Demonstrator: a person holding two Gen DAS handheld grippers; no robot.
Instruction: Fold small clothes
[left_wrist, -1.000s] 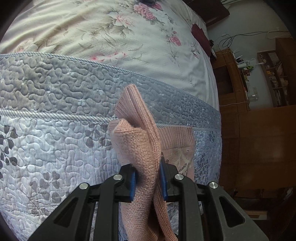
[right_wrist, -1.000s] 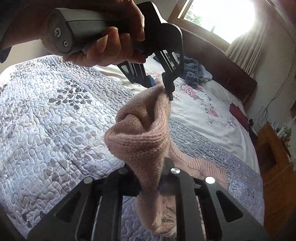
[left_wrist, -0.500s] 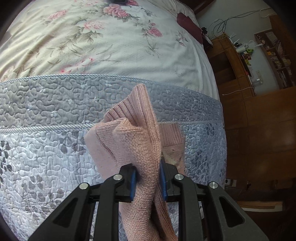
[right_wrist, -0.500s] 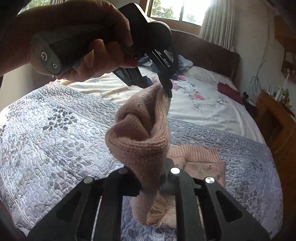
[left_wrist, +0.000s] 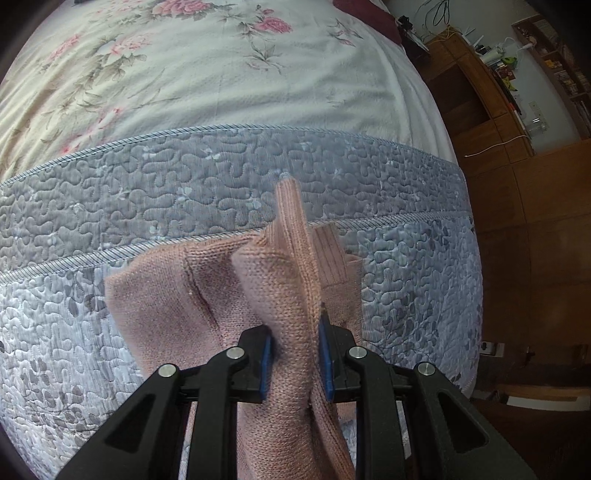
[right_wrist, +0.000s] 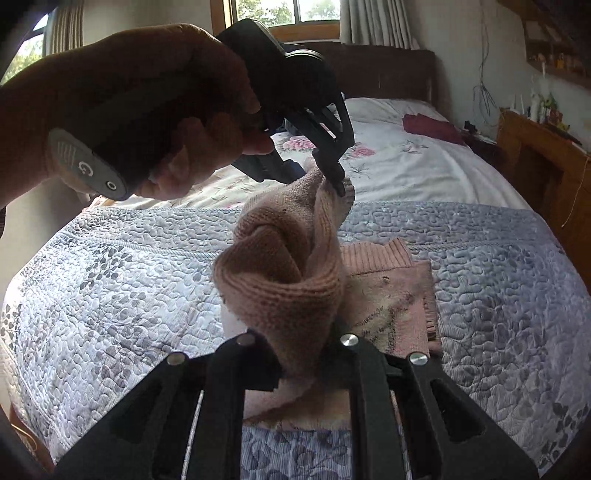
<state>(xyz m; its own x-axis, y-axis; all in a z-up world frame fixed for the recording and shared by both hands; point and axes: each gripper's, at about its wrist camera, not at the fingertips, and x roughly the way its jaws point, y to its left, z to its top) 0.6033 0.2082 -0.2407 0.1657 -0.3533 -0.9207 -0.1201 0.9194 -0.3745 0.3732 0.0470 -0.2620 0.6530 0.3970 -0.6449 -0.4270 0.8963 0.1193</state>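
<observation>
The pink knit garment (right_wrist: 291, 269) hangs bunched above the quilted bed (right_wrist: 110, 280), its lower part lying flat there. Both the left hand-held gripper (left_wrist: 295, 354) and the right hand-held gripper (right_wrist: 306, 350) pinch it; best draw the held edge taut and level before laying it over.

The pink knit garment (left_wrist: 280, 295) runs off the bottom edge of the left wrist view, and its bunched folds cover the pads of the right gripper (right_wrist: 306, 347) in the right wrist view, so the contact there cannot be seen. The hand (right_wrist: 147, 110) holding the left gripper (right_wrist: 325, 173) is cut by the left edge, its wrist and sleeve out of view. Items on the wooden shelves (left_wrist: 517, 66) are too small to identify, and the printed motif on the garment's lying part (right_wrist: 391, 306) is unreadable.
</observation>
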